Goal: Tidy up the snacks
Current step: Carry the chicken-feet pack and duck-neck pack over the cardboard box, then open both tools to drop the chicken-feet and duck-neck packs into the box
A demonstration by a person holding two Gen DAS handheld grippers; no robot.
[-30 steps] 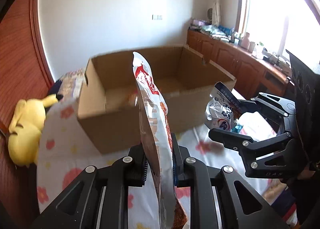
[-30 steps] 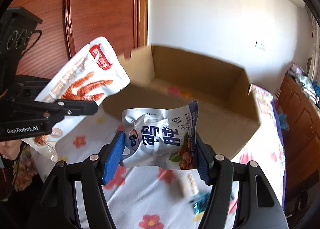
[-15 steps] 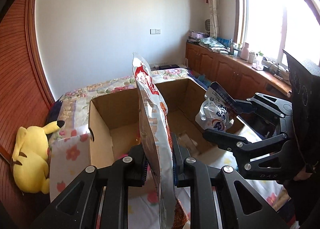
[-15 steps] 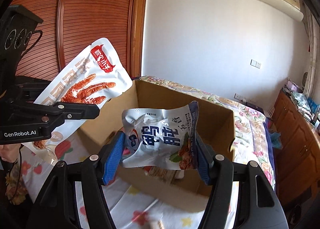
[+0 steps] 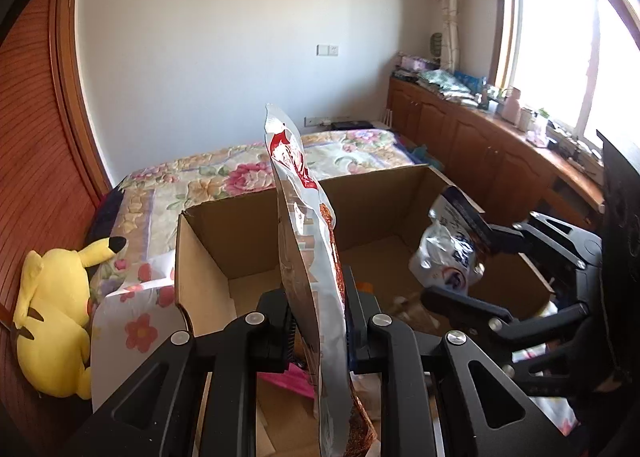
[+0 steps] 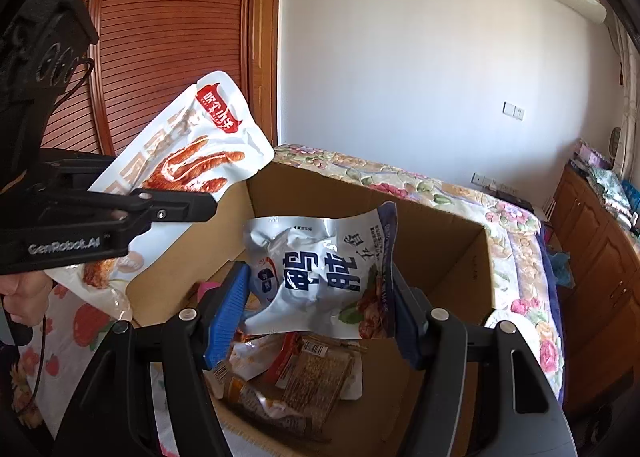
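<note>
Two snack packets [image 6: 320,273] [image 5: 308,257] gripped above cardboard box [image 6: 448,241] — one per gripper.

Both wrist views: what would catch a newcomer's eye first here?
Two snack packets held up over an open cardboard box on the flowered bed: a white packet with red print clamped in the left gripper, and a silvery packet with blue characters between the right gripper's jaws. More snacks lie in the box, and a yellow plush toy sits left of it.
</note>
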